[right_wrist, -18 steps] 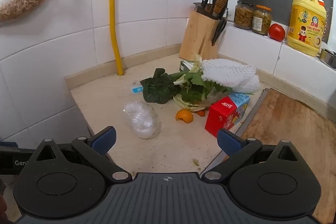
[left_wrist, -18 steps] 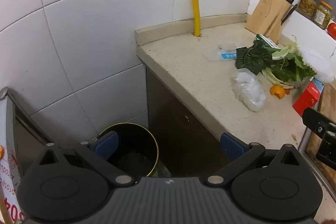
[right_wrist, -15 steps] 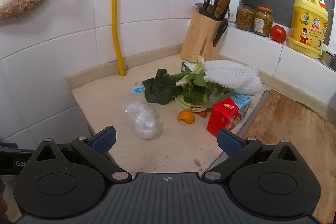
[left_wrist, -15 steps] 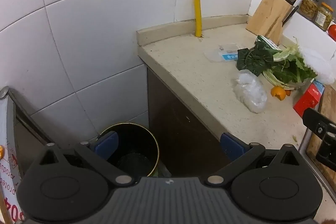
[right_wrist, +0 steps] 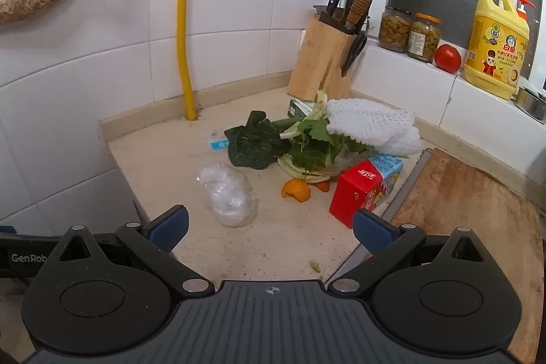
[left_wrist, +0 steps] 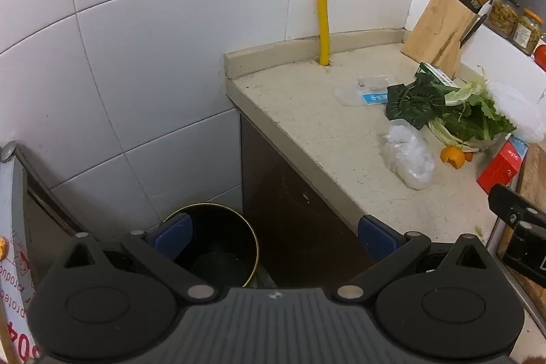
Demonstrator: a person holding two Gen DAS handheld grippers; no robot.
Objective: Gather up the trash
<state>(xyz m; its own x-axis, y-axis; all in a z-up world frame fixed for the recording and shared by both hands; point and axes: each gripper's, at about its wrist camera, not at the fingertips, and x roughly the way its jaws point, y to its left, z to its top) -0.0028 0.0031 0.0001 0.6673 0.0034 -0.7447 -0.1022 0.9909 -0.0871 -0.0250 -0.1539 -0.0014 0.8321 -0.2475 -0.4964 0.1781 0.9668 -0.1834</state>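
Both grippers, left and right, stand wide and empty. Centre your right gripper over the bag before closing; the bin waits below

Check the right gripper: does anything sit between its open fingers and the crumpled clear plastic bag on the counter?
Nothing visible does. The right gripper is open and empty, and only bare counter lies between it and the plastic bag.
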